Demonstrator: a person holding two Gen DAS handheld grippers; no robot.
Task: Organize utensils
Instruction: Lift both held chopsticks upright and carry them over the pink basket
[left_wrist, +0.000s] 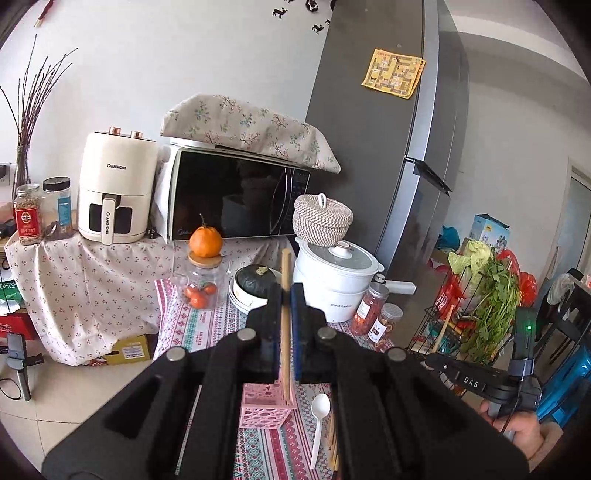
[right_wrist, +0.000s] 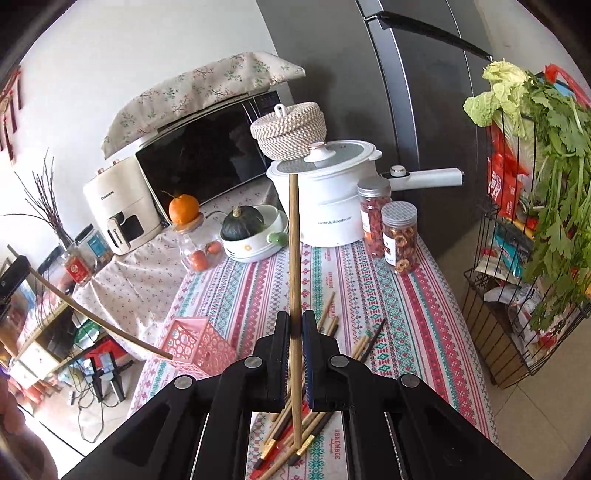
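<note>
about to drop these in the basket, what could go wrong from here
The left gripper pinches its wooden chopstick edge-on, so it might swivel and miss the pink plastic lattice basket.

The right gripper's long bamboo chopstick points at the white lidded pot and could hit it.

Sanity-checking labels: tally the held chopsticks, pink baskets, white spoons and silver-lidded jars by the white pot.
Held chopsticks: 2, the left chopstick in the left gripper and the right chopstick in the right gripper
Pink basket: 1
White spoon: 1
Silver-lidded jars: 2, the red-filled jar and the ring-filled jar
Total: 6
</note>
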